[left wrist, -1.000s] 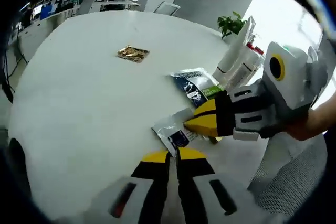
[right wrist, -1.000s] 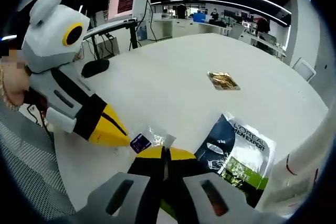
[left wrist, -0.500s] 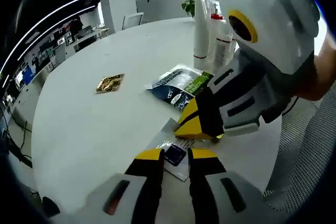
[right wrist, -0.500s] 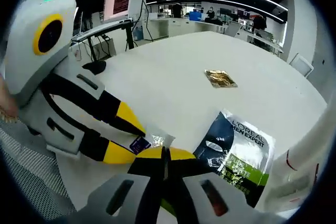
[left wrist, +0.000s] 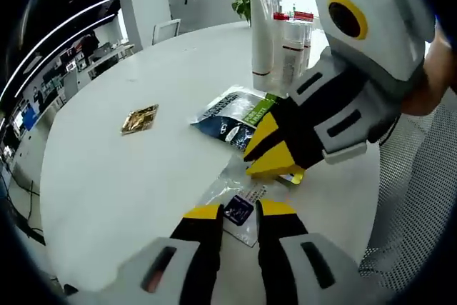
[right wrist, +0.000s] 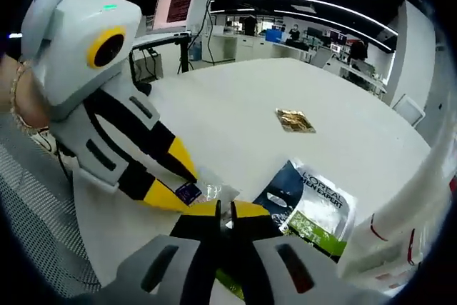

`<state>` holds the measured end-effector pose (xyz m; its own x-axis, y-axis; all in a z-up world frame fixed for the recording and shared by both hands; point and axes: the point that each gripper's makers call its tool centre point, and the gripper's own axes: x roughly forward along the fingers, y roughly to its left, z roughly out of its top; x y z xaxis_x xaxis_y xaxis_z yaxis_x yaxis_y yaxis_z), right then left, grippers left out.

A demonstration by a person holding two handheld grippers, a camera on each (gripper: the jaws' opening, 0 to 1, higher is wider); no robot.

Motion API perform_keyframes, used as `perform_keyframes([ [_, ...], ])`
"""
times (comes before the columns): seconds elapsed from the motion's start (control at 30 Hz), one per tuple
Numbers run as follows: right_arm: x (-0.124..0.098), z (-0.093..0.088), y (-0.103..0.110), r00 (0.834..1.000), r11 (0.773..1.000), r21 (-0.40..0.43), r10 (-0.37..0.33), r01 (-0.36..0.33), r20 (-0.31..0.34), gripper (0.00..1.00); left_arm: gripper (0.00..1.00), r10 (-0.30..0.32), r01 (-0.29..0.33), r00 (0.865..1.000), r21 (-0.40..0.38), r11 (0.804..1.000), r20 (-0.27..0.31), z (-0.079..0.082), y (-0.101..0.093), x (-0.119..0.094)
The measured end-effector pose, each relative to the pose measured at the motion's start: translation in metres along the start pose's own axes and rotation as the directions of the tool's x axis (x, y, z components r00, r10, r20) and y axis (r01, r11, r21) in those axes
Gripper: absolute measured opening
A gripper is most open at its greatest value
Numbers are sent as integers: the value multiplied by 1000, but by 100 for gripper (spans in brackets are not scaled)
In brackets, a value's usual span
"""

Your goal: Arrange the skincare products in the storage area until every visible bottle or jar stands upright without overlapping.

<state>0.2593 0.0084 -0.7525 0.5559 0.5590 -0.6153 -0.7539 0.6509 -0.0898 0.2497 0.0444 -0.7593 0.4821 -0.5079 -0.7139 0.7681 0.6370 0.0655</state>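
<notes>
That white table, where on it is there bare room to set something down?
The table lies bare around the gold sachet, across its far side. It is crowded near the edge: dark L'Oreal pouch, clear sachet, both grippers, left and right, with the white bottles standing behind them.

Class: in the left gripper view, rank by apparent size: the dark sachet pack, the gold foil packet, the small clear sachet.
1. Dark sachet pack
2. Small clear sachet, nearer the camera, so its rank is unsure
3. Gold foil packet

Bright window glare, fisheye-warped edges
</notes>
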Motion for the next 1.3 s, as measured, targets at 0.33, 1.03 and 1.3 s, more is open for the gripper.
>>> perform_keyframes([
  [0.33, -15, -8, -14, 999, 999, 25, -27, 26, 23, 9, 22, 3, -2, 1000, 4, 1000, -7, -1, 1, 1],
  [1.03, -35, -5, 1, 993, 993, 86, 78, -85, 90, 35, 34, 21, -20, 999, -38, 999, 30, 8, 2, -11],
  [1.3, -55, -4, 10, 989, 991, 77, 104, -113, 105, 51, 47, 39, -37, 999, -53, 998, 24, 12, -8, -24],
])
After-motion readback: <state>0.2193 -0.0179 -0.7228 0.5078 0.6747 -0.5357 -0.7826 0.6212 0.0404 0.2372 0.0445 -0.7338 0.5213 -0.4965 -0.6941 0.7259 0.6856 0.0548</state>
